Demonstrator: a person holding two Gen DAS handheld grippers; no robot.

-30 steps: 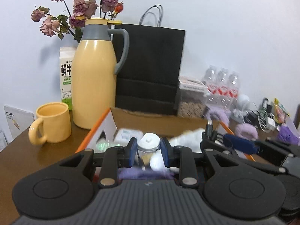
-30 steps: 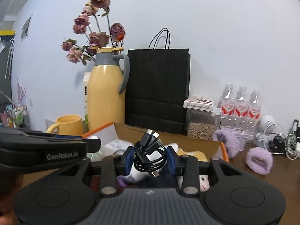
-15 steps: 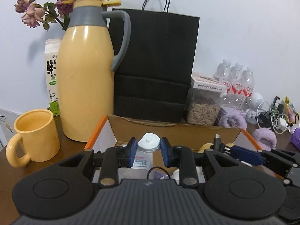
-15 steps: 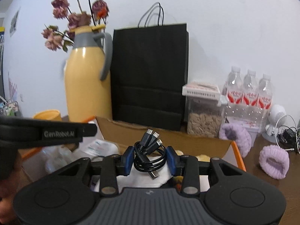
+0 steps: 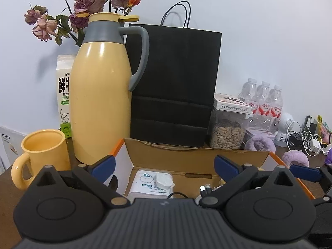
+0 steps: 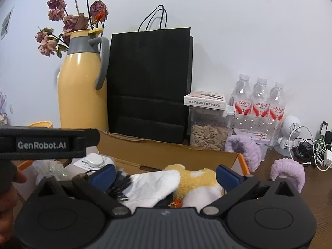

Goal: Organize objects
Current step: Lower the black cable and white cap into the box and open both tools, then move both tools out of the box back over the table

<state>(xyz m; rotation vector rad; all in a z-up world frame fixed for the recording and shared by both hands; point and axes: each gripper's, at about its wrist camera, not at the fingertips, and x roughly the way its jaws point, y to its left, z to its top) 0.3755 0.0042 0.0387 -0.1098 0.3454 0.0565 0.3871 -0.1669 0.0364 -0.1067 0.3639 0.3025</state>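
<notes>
Left claw [image 5: 164, 165] and right claw [image 6: 166, 174] both seen opening wide, nothing pressed between pads. Small white-capped clear jar [image 5: 165, 181] now lying on white wipes pack [image 5: 149, 184] inside open brown cardboard box [image 5: 186, 151], lower centre of frame. Coiled black cable [image 6: 120, 185], earlier gripped by right claw, dropped in box beside white plush toy [image 6: 153, 183]. Purple fluffy bands [image 6: 287, 171] left on tabletop [image 6: 319, 186], lower right; more sorting judged pending.

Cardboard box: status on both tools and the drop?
Left tool, right tool: jaws opening, nothing between them. White-capped bottle and black cable lying in cardboard box. Nothing blocking.
</notes>
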